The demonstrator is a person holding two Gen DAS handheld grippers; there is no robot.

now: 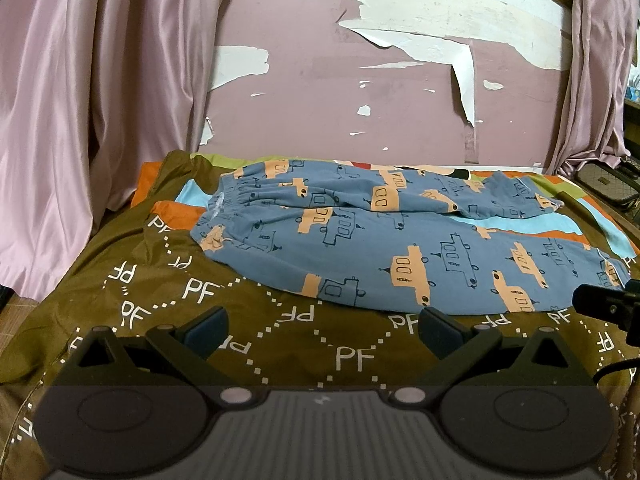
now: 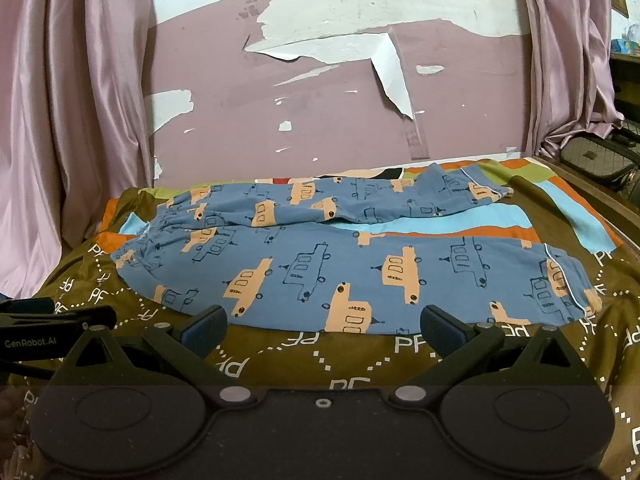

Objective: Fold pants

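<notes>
Blue pants with orange and outlined car prints lie spread flat on the bed, waistband at the left, both legs running right and slightly apart. They also show in the right wrist view. My left gripper is open and empty, hovering over the brown bedspread just in front of the near leg. My right gripper is open and empty, in front of the near leg's lower edge. The right gripper's tip shows at the right edge of the left wrist view.
The brown bedspread with white "PF" marks covers the bed, with orange, light blue and green stripes under the pants. Pink curtains hang on both sides of a peeling pink wall. A dark bag sits at the far right.
</notes>
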